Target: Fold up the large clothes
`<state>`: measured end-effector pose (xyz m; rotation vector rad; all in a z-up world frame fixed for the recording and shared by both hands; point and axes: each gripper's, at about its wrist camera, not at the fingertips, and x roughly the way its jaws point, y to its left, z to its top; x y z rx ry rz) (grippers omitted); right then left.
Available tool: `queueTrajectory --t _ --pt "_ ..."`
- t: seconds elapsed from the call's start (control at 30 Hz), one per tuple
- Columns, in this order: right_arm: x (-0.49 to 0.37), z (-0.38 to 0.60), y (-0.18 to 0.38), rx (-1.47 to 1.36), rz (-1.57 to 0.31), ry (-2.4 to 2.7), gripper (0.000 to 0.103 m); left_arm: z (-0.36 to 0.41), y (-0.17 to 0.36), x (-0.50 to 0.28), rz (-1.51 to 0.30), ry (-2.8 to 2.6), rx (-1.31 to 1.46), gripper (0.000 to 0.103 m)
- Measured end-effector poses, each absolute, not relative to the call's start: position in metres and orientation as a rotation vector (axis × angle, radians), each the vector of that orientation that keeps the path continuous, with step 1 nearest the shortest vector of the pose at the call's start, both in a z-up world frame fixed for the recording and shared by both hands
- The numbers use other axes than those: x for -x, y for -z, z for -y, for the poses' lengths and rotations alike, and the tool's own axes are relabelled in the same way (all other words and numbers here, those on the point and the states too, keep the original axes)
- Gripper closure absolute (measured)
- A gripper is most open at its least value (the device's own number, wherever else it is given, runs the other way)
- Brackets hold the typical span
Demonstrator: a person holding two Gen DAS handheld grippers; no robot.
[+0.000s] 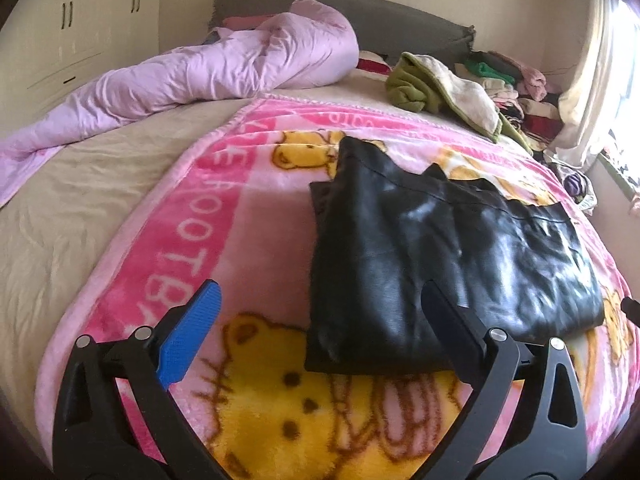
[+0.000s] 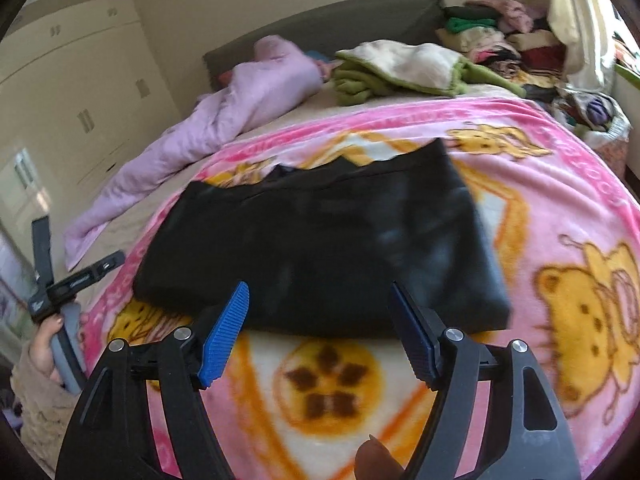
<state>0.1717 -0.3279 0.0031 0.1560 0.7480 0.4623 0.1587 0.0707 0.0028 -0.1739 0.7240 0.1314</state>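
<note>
Flat on the pink plush blanket (image 1: 248, 216) printed with yellow cartoon bears lies a folded black leather-look garment (image 1: 440, 248), a thick, roughly rectangular bundle with a glossy, creased surface that catches pale highlights. In the left wrist view it fills the middle and stretches toward 3 o'clock, its upper edge uneven with small peaks; in the right wrist view it sits just above centre, blurred, its near edge rounded. The left gripper (image 1: 320, 320) hangs over the blanket with its blue-padded fingers spread wide and holding nothing, the right-hand finger over the garment's near corner. The right gripper (image 2: 318, 320) is likewise spread and unloaded, just short of the garment's near edge. At 12 o'clock a crumpled lilac quilt (image 1: 224, 68) and a green-and-cream fleece (image 1: 436, 88) rest near the grey headboard (image 1: 400, 16).
</note>
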Motion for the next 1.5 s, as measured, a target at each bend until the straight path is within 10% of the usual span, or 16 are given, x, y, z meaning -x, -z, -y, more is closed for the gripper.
queueTrajectory --t 0.37,0.53,0.97,1.2,1.5 --pt "-0.173 0.243 -0.001 -0.04 -0.745 -0.551 0.033 -0.09 0.004 -0.159 -0.743 -0.183 0.207 0.01" --pt "-0.18 0.221 0.012 0.037 -0.765 -0.545 0.071 -0.098 0.01 -0.166 -0.765 -0.177 0.235 0.01" --pt "-0.212 0.208 0.078 0.084 -0.919 -0.445 0.079 -0.1 0.051 -0.242 -0.915 -0.042 0.344 0.01" --pt "-0.253 0.219 0.011 0.014 -0.792 -0.466 0.08 -0.087 0.052 -0.247 -0.898 0.055 0.356 0.06" --pt "-0.373 0.197 0.055 -0.08 -1.013 -0.4 0.082 -0.084 0.051 -0.246 -0.891 0.068 0.307 0.053"
